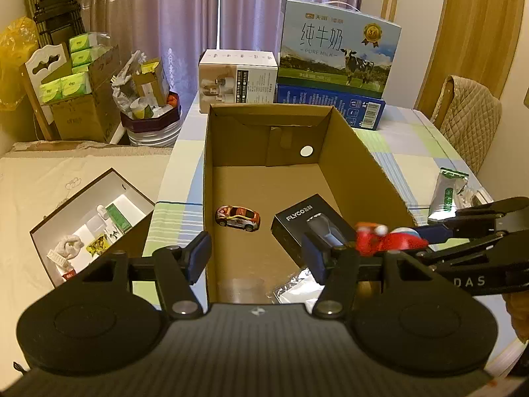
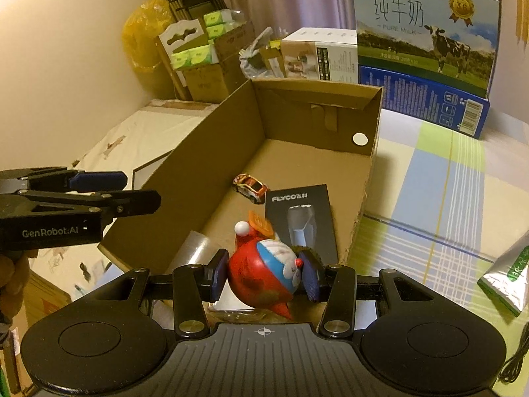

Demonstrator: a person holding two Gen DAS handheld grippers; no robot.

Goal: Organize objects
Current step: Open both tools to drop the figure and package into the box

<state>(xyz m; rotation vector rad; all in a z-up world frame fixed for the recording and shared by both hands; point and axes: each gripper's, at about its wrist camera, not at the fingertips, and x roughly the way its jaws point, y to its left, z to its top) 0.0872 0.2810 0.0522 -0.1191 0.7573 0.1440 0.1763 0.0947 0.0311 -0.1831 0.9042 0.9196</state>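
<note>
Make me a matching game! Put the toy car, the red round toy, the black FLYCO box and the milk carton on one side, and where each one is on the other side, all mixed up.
Things:
1. toy car
2. red round toy
3. black FLYCO box
4. milk carton

Places:
A. held between the fingers of the right hand-held gripper
B. stacked on a blue box behind the cardboard box
C. on the cardboard box floor, left of the black box
D. lying flat in the cardboard box, by its right wall

Pairs: 1-C, 2-A, 3-D, 4-B

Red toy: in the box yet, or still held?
Held, not in. The right gripper is shut on the red toy, pads on both sides, above the cardboard box's near end.
</note>
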